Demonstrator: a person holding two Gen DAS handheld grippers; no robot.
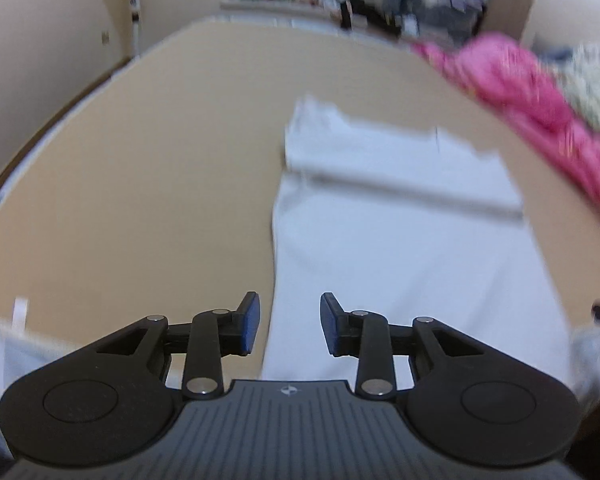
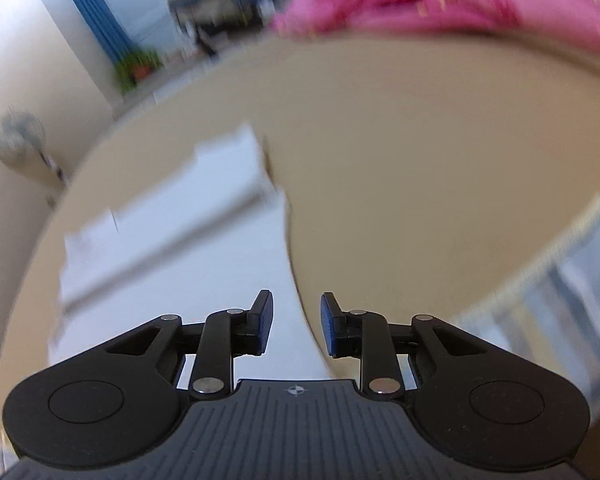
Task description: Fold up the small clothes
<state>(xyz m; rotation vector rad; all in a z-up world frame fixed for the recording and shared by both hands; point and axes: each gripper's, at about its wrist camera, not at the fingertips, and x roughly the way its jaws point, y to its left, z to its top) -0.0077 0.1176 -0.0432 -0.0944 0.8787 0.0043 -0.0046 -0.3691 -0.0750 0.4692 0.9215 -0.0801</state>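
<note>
Grippers first. Left gripper (image 1: 290,324), bottom centre of its view: jaws apart, nothing between them, blue pads (image 1: 251,322) bare. It sits over the left edge of the cloth (image 1: 400,240), low in frame. Right gripper (image 2: 296,326), bottom centre of its view: jaws likewise apart and empty, over the cloth's right edge where white meets table (image 2: 420,180).

Cloth: white garment, lying flat on the table, filling centre and lower right of the left view, lower left of the right view. One straight crease or hem line runs across it above the middle; the far edge looks stepped, perhaps a folded-over band. Too blurred to name the garment.

Step in hand, as I judge it: taking the two near side edges for a fold away toward the far edge. To do it well, each gripper should bite the edge at matching positions, catch all layers, lift just clear, and carry both sides evenly so the fold line stays straight. Thin cloth will sag between the grips; keep it lightly taut.

Materials: cloth smooth, thin, limp. Table beige, matte, rounded by the lens. Pink pile (image 1: 532,96), fuzzy-looking, heaped at upper right of the left view, top of the right view, well apart from the cloth. Pads ribbed.
</note>
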